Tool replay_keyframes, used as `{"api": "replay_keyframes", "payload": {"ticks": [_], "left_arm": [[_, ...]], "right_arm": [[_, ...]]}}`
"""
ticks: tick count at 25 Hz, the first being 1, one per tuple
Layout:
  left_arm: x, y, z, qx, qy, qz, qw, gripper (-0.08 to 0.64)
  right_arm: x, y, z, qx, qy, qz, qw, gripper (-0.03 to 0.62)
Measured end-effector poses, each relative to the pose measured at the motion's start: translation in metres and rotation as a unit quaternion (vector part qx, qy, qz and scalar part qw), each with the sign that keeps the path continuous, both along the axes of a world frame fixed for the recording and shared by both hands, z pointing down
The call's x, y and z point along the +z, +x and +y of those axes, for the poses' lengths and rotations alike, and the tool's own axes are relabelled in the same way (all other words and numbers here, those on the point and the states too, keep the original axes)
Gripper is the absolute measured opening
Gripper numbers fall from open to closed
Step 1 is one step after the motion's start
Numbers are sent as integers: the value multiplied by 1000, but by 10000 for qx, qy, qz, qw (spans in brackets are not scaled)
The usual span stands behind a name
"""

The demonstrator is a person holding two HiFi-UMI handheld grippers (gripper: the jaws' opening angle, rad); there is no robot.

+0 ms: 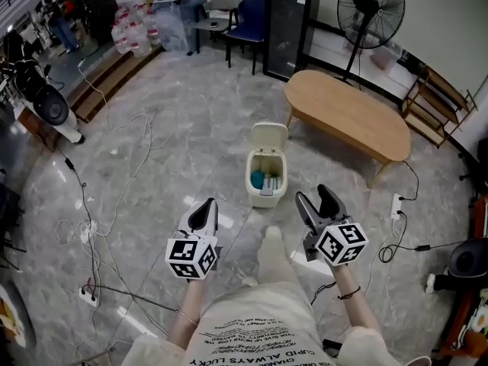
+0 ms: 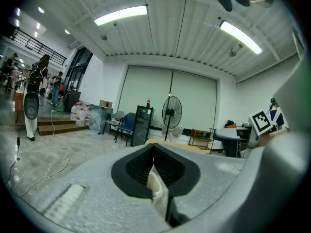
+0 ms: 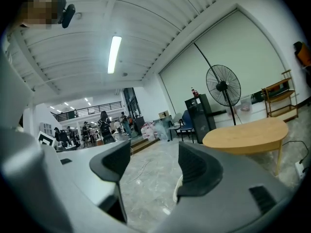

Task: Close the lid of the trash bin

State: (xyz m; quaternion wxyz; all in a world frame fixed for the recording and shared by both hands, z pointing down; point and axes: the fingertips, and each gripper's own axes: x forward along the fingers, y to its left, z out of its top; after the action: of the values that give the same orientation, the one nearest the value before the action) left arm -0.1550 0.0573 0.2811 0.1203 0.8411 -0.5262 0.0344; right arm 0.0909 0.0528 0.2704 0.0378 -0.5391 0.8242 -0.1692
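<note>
Head view: the white trash bin point(image 1: 266, 201) stands on the marble floor, its lid point(image 1: 270, 137) raised upright at the back. A wooden table point(image 1: 347, 117) stands just beyond the bin. The left gripper point(image 1: 206, 206) and right gripper point(image 1: 316, 198) hover on the bin's near side, apart from it.

Left gripper view: jaws pressed together on nothing, with the bin behind them.

Right gripper view: jaws spread, nothing between.
</note>
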Motion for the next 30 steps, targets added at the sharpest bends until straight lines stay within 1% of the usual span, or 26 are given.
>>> {"api": "replay_keyframes", "payload": {"ticks": [7,10,13,17,24,27,30], "left_arm": [[15,8,-47,-65,-211,-82,9997,23],[21,16,-81,-96,-328,-102,9994,23],[36,30,-110,-133,-531,-64,9985,23],[51,42,-148,-169,-733,-168,9970,23],[81,65,-204,-249,-1082,-259,9935,23],[99,72,-225,-303,-1260,-253,9912,23],[119,81,-237,-343,-1455,-230,9885,23]], "right_arm": [[18,10,-62,-56,-306,41,9995,301],[25,16,-99,-147,-422,137,9989,301],[42,24,-132,-256,-657,260,9972,301],[58,27,-173,-483,-878,474,9938,301],[89,30,-243,-959,-1074,930,9852,301],[108,27,-270,-1197,-1155,1166,9791,301],[132,27,-286,-1410,-1303,1384,9716,301]]}}
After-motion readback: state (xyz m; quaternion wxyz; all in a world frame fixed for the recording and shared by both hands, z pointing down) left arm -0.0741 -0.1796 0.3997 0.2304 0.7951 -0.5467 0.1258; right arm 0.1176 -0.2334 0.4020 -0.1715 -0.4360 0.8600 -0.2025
